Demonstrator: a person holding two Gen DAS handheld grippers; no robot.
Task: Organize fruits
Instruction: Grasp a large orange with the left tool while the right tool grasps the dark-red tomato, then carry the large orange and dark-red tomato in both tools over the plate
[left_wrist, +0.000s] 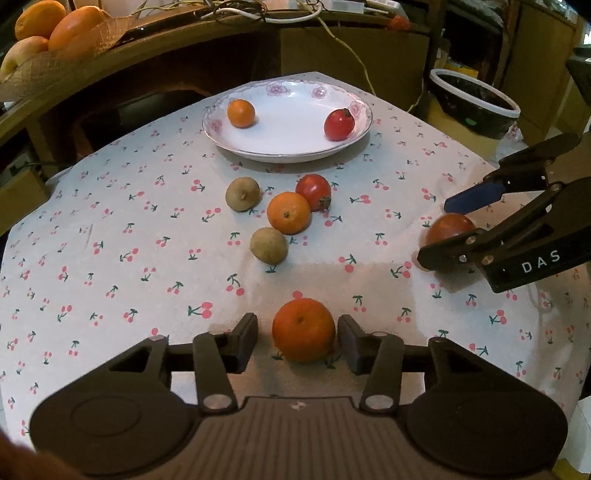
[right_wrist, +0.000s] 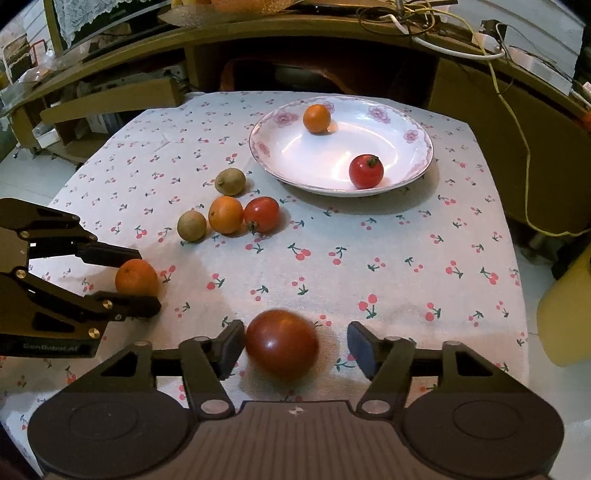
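Plate (right_wrist: 417, 155) at bench far edge holds one orange (right_wrist: 316, 118), one tomato (right_wrist: 366, 171). Four fruits (right_wrist: 226, 214) wait mid-bench. Near edge: left tongs (left_wrist: 297, 338) apart around orange (left_wrist: 303, 329); right tongs (right_wrist: 295, 345) apart around tomato (right_wrist: 282, 349). Roughly quarter done.

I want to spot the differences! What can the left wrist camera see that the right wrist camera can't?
Only the left wrist view shows the basket of big fruit up on the shelf and the dark bin behind the table.

Only the right wrist view shows the yellow container at the table's right edge.

Both show the flowered plate holding a small orange and a tomato, the cluster of four fruits on the cloth, the orange between the left gripper fingers, and the dark tomato between the right gripper fingers.
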